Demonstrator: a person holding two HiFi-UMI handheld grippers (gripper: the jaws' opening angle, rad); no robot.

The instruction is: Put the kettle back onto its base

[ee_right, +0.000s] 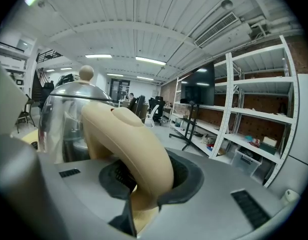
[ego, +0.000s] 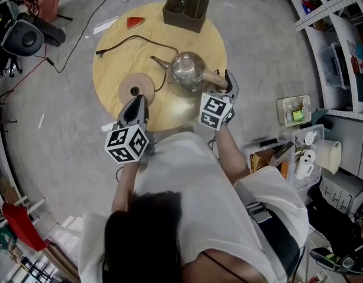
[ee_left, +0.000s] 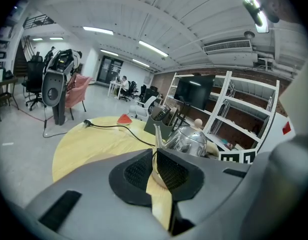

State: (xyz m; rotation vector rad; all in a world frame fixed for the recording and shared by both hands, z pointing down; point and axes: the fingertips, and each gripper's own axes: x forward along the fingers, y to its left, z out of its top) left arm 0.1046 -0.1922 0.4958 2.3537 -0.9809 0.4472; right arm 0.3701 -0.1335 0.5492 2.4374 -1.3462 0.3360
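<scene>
Steel kettle (ego: 187,69) with a cream handle (ee_right: 128,134) stands on the round wooden table (ego: 110,58), just beside its disc-shaped base (ego: 137,89) and not on it; the right gripper (ego: 228,82) has its jaws clamped on the handle, while the left gripper (ego: 136,104), jaws all but together and empty, hovers at the base's near edge. Judged best practice: lift straight up so the body keeps level, carry it across to the base, centre it over the dark connector, and lower it without dragging the cord (ego: 134,39); the left gripper could steady the base. The table also bears a dark caddy (ego: 186,9) and a red wedge (ego: 134,22); grey floor (ego: 264,52) and shelving (ego: 340,52) surround it.
</scene>
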